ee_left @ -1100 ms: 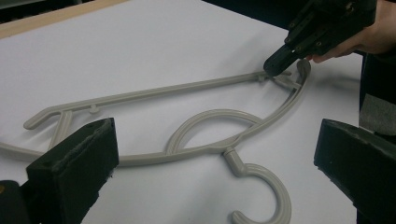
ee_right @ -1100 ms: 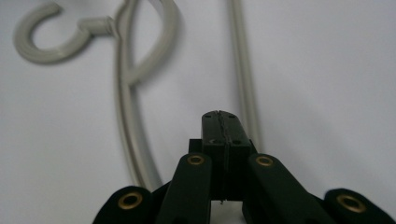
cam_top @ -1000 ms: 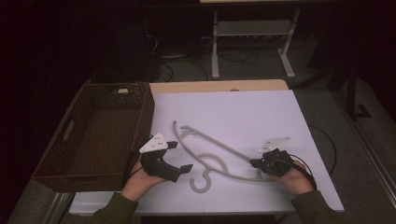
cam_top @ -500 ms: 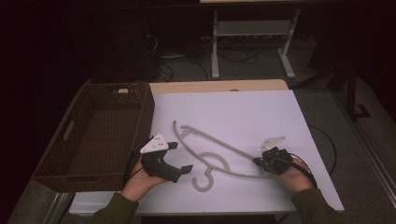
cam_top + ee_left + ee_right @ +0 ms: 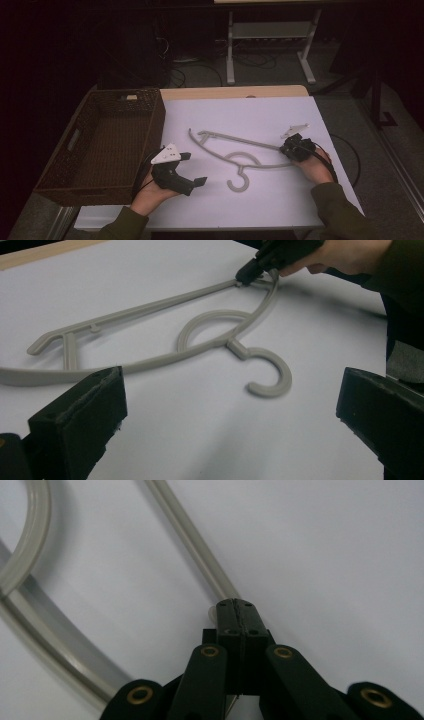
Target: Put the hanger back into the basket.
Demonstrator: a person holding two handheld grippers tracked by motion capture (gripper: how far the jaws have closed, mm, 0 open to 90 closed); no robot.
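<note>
Risk is mostly at the far end of the grey plastic hanger (image 5: 235, 156), seen from the high view: it lies flat on the white table (image 5: 260, 117), and the right gripper (image 5: 291, 149) has its jaws closed on the tip of one arm. I judge that so small a bite can slip, or the hanger can swing around that point when it is pulled. The left gripper (image 5: 192, 169) rests just beside the hook with its jaws open and holding nothing. The brown wicker basket (image 5: 55, 175) stands at the left edge of the table; it looks empty, except for a small pale thing at its far rim that I cannot identify.

In the left gripper view the two black jaws stand wide apart over the bare table, and the hanger (image 5: 200, 340) lies ahead of them, its hook nearest. The right gripper (image 5: 250, 272) pinches the far corner.

In the right gripper view the jaws are pressed together on the thin end of the hanger (image 5: 200, 550). Only the very tip is between them, so a twist may free it.
</note>
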